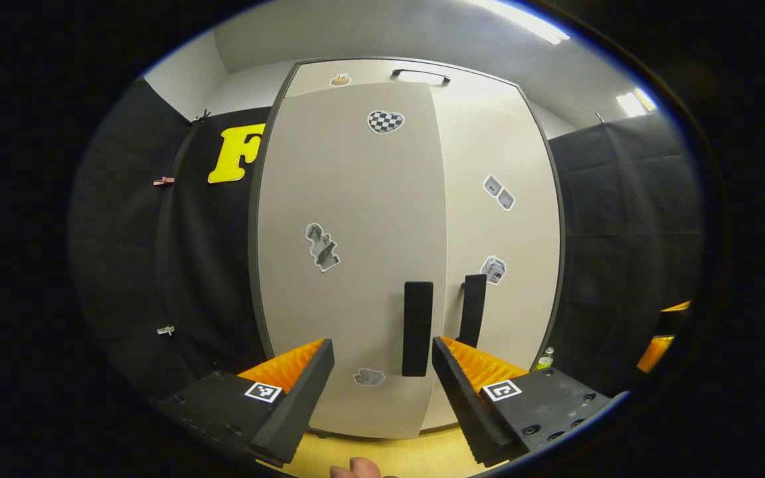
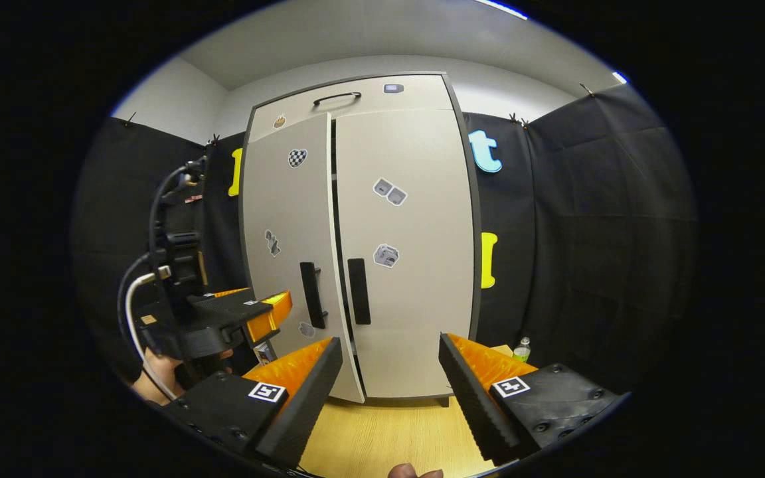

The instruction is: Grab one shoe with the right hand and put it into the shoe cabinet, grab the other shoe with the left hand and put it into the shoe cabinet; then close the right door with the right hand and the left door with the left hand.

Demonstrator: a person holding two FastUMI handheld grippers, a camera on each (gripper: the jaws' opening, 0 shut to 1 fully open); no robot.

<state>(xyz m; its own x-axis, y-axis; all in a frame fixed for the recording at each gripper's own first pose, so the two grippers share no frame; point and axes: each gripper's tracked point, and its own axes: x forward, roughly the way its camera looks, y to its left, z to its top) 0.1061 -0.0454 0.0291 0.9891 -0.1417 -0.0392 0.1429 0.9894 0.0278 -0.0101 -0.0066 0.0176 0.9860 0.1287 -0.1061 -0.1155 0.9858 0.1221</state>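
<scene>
Item: tall pale-grey two-door shoe cabinet [image 2: 382,232], stiff flat panels standing on the light wooden floor [image 2: 382,431]; its right door [image 2: 402,252] sits flush while its left door [image 1: 349,265] stands slightly ajar, front edge proud of the right one. Fittings: a black vertical bar handle [image 1: 418,328] near the left door's inner edge, likely the firmest place to push or take hold (a light hinged panel, I judge, swinging easily). Tools: left gripper [image 1: 382,378] and right gripper [image 2: 389,378] both face the cabinet, jaws spread wide, holding nothing.
</scene>
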